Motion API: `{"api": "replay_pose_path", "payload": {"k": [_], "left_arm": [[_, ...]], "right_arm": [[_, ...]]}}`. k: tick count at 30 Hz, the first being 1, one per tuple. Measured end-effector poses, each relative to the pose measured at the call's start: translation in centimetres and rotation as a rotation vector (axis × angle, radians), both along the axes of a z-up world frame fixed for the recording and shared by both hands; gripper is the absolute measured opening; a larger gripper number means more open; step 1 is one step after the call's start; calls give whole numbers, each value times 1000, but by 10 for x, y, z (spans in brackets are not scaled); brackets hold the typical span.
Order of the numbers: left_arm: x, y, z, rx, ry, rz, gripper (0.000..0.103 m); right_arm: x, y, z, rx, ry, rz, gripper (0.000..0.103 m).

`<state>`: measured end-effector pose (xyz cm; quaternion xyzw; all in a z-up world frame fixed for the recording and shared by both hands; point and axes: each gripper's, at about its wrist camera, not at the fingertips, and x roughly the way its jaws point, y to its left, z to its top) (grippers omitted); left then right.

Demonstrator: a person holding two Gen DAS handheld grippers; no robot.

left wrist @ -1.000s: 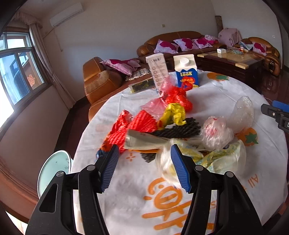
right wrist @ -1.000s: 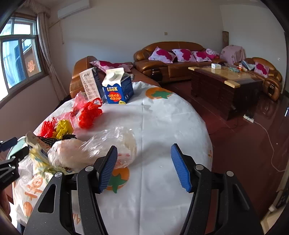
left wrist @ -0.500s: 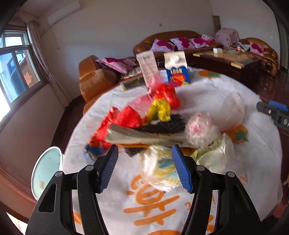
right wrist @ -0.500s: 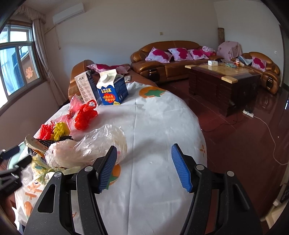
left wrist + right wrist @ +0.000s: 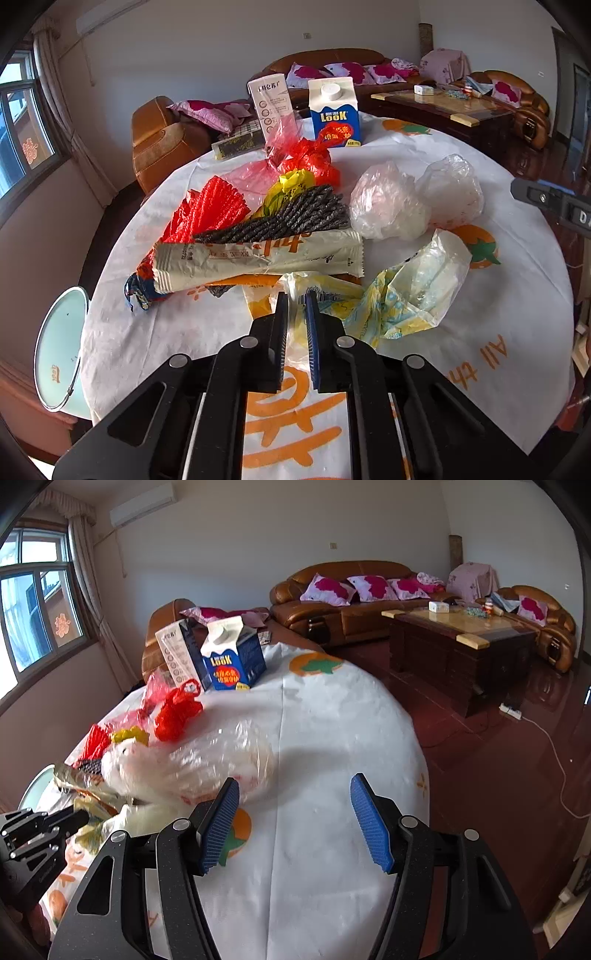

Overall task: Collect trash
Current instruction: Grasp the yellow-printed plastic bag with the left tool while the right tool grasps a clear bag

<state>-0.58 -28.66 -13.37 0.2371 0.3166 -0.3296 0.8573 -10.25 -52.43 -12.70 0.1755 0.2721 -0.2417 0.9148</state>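
Note:
A pile of trash lies on the round table (image 5: pixel 517 332). My left gripper (image 5: pixel 296 325) is shut on a crumpled clear plastic bag with yellow and blue print (image 5: pixel 402 295) at the pile's near edge. Behind it lie a long cream wrapper (image 5: pixel 258 258), red netting (image 5: pixel 210 210), black netting (image 5: pixel 288 218), a yellow bag (image 5: pixel 291 182), a red bag (image 5: pixel 310 158) and two clear bags (image 5: pixel 413 203). My right gripper (image 5: pixel 293 823) is open and empty above the tablecloth, just right of the clear bags (image 5: pixel 192 764).
A blue milk carton (image 5: pixel 334 112) and a tall white box (image 5: pixel 269 107) stand at the table's far side. A pale green bin (image 5: pixel 59 350) stands on the floor left of the table. Sofas and a coffee table (image 5: pixel 461 642) stand beyond.
My left gripper has moved forward and closed on the printed plastic bag. My right gripper has stayed open and shifted a little toward the clear bags.

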Motion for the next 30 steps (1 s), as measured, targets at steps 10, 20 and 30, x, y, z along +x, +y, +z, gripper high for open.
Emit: {"api": "replay_pose_path", "payload": {"k": [10, 20, 30], "left_arm": [[-2, 34, 41, -75, -61, 33, 8], [24, 80, 67, -127, -93, 146, 8], [57, 110, 61, -117, -92, 257, 8]], "right_arm": [[37, -13, 16, 2, 8, 35, 64], [78, -6, -6, 69, 122, 144, 69], [83, 8, -20, 125, 196, 246, 13]]}}
